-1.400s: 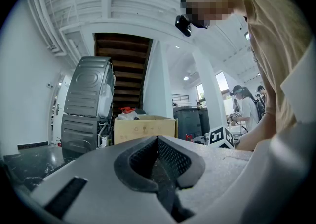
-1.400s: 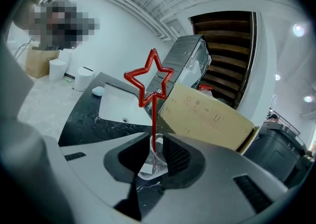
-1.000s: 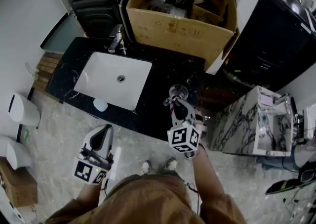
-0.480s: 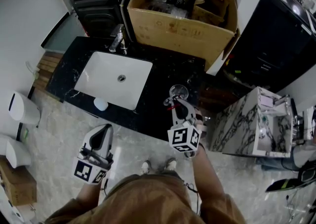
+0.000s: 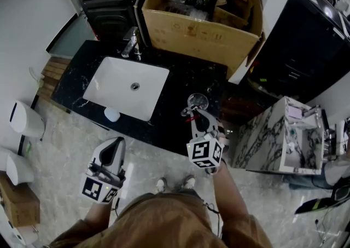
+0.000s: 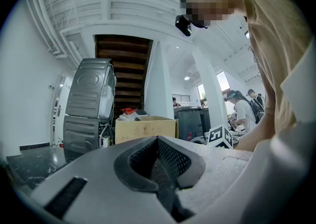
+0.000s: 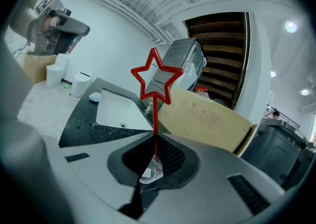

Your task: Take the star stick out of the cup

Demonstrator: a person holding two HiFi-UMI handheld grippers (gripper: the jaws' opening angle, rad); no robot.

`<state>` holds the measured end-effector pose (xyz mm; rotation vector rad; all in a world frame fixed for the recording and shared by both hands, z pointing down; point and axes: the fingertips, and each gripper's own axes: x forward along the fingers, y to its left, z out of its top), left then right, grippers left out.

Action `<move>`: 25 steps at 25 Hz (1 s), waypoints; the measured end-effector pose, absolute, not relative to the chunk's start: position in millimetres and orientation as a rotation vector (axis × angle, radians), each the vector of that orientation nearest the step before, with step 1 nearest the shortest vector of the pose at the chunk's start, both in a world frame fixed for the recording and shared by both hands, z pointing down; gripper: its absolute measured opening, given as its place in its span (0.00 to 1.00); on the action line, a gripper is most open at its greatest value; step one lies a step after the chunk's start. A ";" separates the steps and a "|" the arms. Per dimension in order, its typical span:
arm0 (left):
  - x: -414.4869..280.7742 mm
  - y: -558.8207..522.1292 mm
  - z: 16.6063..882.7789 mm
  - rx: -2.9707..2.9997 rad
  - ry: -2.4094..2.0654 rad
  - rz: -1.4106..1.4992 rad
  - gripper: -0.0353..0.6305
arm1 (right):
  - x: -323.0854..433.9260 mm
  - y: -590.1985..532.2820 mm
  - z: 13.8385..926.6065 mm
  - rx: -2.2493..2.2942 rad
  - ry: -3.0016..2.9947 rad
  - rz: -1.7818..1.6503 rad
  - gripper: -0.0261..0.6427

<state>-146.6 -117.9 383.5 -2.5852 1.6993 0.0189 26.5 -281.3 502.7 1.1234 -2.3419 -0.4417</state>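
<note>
A red stick topped with an outlined star [image 7: 155, 119] stands upright in a small clear glass cup [image 7: 149, 172] on the black counter. In the head view the cup [image 5: 198, 101] sits right of the sink. My right gripper [image 7: 155, 161] reaches over the cup [image 5: 192, 114]; its jaws are closing, with the stick's stem between them and their pads pinching it just above the rim. My left gripper [image 6: 159, 154] hangs low at the front left, away from the counter [image 5: 112, 148]. It is shut, with nothing between its pads.
A white sink basin [image 5: 128, 87] with a faucet [image 5: 130, 41] is set into the black counter [image 5: 180, 77]. A small pale object [image 5: 111, 115] lies at the basin's near corner. A large cardboard box [image 5: 202, 9] stands behind the counter and a marble-patterned cabinet [image 5: 273, 132] to the right.
</note>
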 end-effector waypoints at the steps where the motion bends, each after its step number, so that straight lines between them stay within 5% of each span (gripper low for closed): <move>1: -146.3 -117.5 383.2 -2.585 1.700 0.018 0.06 | 27.0 -281.0 501.3 1.125 -2.351 -0.437 0.06; 25: -134.5 -109.2 377.8 -2.597 1.650 0.067 0.06 | 33.9 -264.5 474.3 1.165 -2.374 -0.442 0.06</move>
